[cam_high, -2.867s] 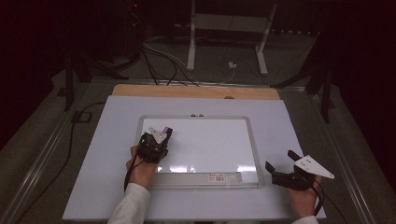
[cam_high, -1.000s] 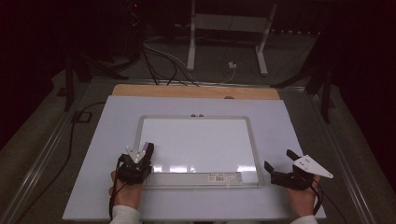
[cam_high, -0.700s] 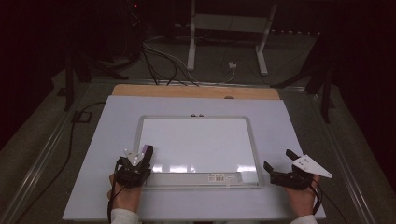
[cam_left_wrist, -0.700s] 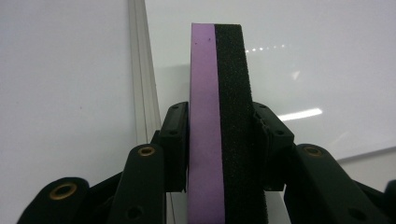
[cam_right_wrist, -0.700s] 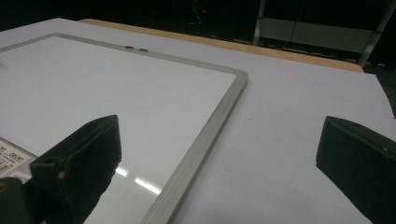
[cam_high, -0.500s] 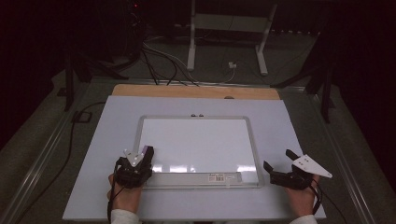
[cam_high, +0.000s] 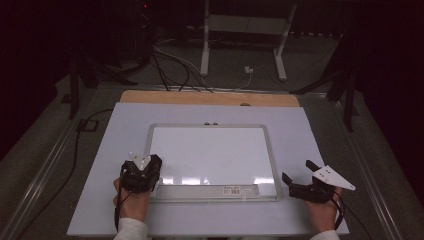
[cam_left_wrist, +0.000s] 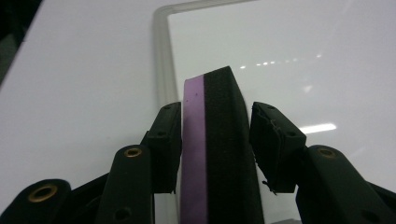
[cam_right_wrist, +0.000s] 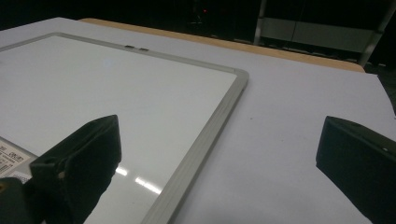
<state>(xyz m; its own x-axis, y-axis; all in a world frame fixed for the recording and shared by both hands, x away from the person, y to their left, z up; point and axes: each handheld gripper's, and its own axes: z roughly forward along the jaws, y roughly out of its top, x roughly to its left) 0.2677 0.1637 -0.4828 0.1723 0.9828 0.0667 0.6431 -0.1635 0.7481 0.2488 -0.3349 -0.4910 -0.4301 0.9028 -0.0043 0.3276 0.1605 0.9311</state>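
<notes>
The big pale table top (cam_high: 100, 150) lies under both hands, running out ahead of each gripper to a wooden strip (cam_high: 210, 98) along its far edge. On it, between the two grippers, lies the whiteboard (cam_high: 210, 150), flat, its grey frame (cam_right_wrist: 210, 135) running past the right gripper's left jaw and off ahead of it. A small barcode label (cam_high: 233, 190) sits on the board's near rail, well to the left of the right gripper.

The left gripper (cam_high: 141, 172) sits at the board's near left corner, the person's hand behind it. Between its jaws stands an eraser (cam_left_wrist: 219, 154), a block with a purple layer and a black felt layer, upright on its edge and reaching out past the fingertips. In the left gripper view the left jaw lies against the purple face, while a thin gap shows between the right jaw and the black felt. Those jaws have just been closing a little, with the eraser between them; the pads do not press from both sides. Ahead of the eraser's tip the board's frame runs away, with the shiny white surface to its right.

The right gripper (cam_high: 299, 184) rests on the table just off the board's near right corner, its jaws spread wide with nothing between them.
</notes>
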